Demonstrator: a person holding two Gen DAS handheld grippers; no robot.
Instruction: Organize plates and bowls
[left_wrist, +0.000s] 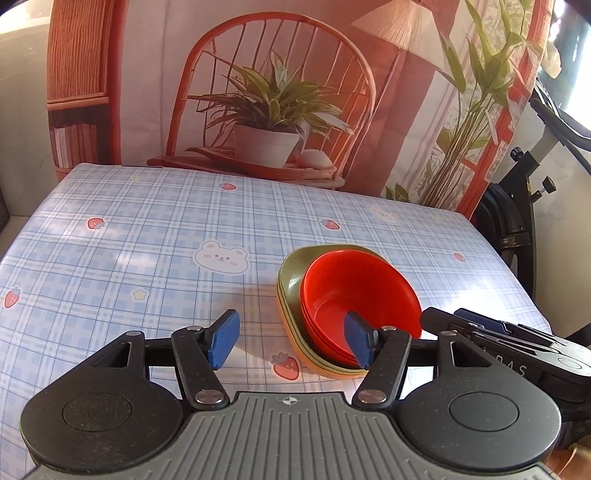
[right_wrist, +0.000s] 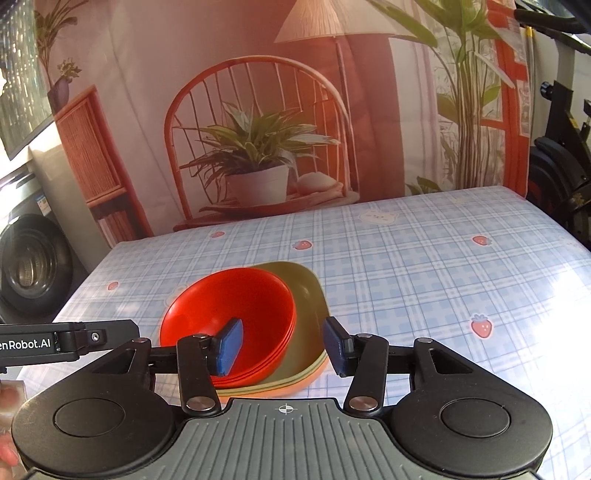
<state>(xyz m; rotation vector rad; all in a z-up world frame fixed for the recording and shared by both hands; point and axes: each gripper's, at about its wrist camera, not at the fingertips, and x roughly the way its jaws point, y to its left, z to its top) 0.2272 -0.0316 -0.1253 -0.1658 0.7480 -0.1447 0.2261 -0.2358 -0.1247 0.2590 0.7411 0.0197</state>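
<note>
Red bowls (left_wrist: 360, 295) hide most of the stacked plates (right_wrist: 308, 295) (count unclear); both tools (left_wrist: 291, 341) (right_wrist: 282, 347) wide, checked surface (left_wrist: 147, 221).

Plates (right_wrist: 310, 306): mostly covered by red bowls (right_wrist: 229, 306); count unclear.
Exercise bike (left_wrist: 517, 206): cut off at frame edge.

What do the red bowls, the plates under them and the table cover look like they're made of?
Red bowls: likely plastic or melamine; thin uniform rims, solid color, soft satin sheen.
Plates, olive over orange: probably the same plastic; matte, thin nested edges.
Table cover: looks like glossy vinyl or oilcloth; printed plaid with broad window glare.
</note>
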